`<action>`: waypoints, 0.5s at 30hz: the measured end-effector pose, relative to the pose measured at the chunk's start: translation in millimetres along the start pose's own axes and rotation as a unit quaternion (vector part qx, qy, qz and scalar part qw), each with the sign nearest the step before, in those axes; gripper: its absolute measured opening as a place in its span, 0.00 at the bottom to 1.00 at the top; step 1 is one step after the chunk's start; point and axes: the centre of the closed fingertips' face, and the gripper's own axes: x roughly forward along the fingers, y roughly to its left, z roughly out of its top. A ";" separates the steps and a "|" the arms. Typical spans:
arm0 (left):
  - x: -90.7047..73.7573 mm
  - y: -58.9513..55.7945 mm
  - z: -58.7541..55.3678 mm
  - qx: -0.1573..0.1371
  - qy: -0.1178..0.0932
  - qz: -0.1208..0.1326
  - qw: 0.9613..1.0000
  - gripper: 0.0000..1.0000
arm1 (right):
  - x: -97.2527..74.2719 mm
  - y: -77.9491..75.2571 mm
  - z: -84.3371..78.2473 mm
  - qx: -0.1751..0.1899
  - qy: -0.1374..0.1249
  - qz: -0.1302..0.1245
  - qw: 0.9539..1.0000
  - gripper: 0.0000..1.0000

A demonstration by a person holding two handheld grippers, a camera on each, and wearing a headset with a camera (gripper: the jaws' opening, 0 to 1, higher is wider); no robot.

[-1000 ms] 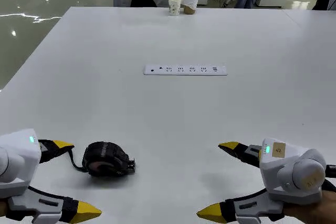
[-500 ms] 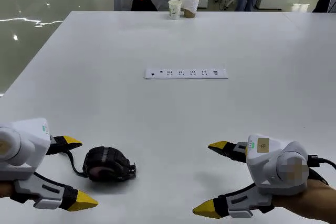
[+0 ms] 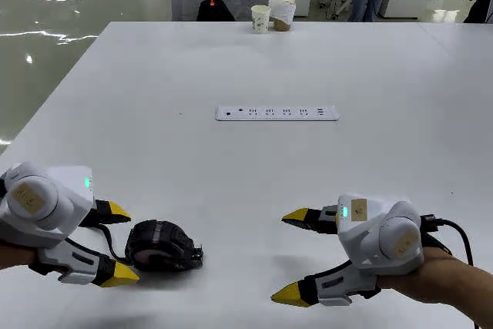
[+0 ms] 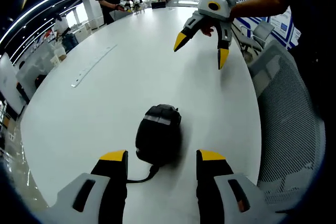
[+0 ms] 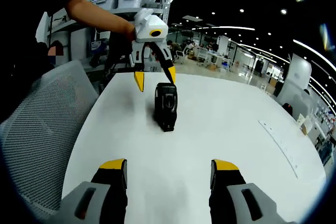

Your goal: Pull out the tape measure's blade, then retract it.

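A wide white table [image 3: 231, 167] fills the scene, and at its near left the left gripper [image 3: 123, 242] has its yellow-tipped jaws spread wide, the black tape measure [image 3: 160, 246] lying just ahead of the tips, its strap trailing back between them. The right gripper [image 3: 289, 255], jaws likewise apart and holding nothing, is well to the right across bare tabletop. Farther off lie a white power strip [image 3: 276, 113] and two cups [image 3: 262, 18].

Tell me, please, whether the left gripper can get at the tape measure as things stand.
Likely yes: the left gripper is open, the tape measure lies on the table just beyond its fingers, with nothing between them.
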 end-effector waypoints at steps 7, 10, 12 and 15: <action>4.7 5.4 -2.0 0.032 0.023 -0.021 0.999 0.40 | 12.0 -2.0 3.0 -0.010 0.006 0.018 1.000 0.50; 6.6 7.2 -2.0 0.035 0.035 -0.028 0.998 0.36 | 16.8 -2.7 4.9 -0.010 0.003 0.025 1.000 0.47; 7.7 9.4 -1.5 0.039 0.039 -0.034 0.998 0.35 | 20.8 -3.0 5.0 -0.010 0.005 0.031 0.999 0.44; 9.4 9.6 0.6 0.045 0.045 -0.043 0.997 0.33 | 26.3 -4.3 5.1 -0.011 0.009 0.037 0.999 0.42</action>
